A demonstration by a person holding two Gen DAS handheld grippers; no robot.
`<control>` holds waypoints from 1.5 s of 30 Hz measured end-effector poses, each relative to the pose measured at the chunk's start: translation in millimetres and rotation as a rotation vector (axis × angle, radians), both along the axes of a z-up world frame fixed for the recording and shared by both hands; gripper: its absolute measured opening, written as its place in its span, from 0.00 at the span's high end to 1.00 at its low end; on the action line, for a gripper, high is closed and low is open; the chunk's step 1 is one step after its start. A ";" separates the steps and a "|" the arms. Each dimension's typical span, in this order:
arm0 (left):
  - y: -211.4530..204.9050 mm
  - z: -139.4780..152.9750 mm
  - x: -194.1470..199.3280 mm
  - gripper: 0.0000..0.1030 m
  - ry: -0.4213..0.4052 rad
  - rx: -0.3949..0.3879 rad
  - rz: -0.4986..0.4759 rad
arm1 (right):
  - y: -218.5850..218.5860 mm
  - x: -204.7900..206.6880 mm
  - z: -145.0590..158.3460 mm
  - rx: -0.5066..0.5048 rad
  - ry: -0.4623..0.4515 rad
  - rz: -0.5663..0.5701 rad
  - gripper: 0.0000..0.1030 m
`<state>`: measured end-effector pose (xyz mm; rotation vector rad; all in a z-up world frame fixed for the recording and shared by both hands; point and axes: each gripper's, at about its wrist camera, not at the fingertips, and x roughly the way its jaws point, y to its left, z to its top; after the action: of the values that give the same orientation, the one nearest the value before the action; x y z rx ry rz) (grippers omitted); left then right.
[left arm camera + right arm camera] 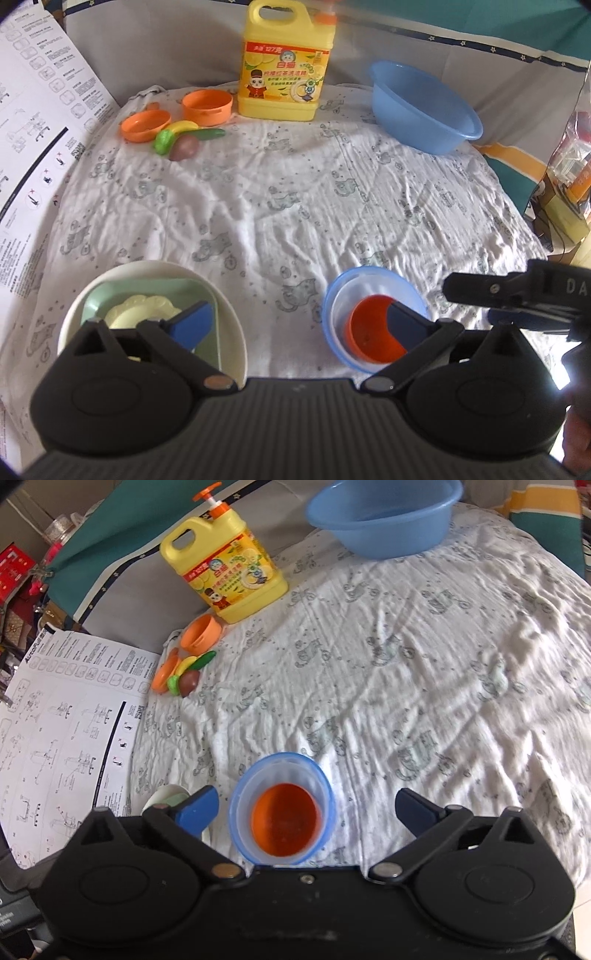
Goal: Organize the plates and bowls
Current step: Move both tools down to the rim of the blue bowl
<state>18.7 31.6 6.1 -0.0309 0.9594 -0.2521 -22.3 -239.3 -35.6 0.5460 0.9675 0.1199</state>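
A stack of plates sits at the near left: a white round plate [231,314] under a green square plate [147,290], with a small cream scalloped plate [136,314] on top. To its right stands a blue bowl [332,295] holding a clear bowl and an orange bowl [369,332]. My left gripper [301,323] is open above the cloth, one finger over the plates and the other over the bowls. My right gripper [306,808] is open too. The nested bowls [284,823] lie between its spread fingers, untouched. The plates [166,794] peek out behind its left finger.
On the white printed cloth [277,206], a yellow detergent jug [284,66] stands at the back. A blue basin [424,107] is at the back right. An orange toy pot [207,105], lid and toy fruit [177,140] lie back left. A printed instruction sheet [40,122] covers the left edge.
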 end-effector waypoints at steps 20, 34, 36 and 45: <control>-1.4 3.1 -26.3 0.00 -0.038 0.031 -0.003 | -1.8 -33.8 2.5 -0.056 -0.013 -0.037 0.00; -11.9 -25.7 -24.5 0.00 -0.028 0.035 -0.047 | -4.6 -27.5 -10.3 -0.103 0.004 -0.064 0.00; -12.7 -31.4 -21.0 0.00 -0.012 0.026 -0.051 | -4.2 -24.7 -11.7 -0.107 0.005 -0.062 0.00; -21.6 -45.6 -5.0 0.00 -0.007 0.011 -0.058 | 8.6 -6.0 -18.3 -0.084 0.017 -0.002 0.03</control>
<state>13.7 10.0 -39.5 0.0077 0.9559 -0.3002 -28.3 -230.7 -53.9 0.4716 0.9838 0.0729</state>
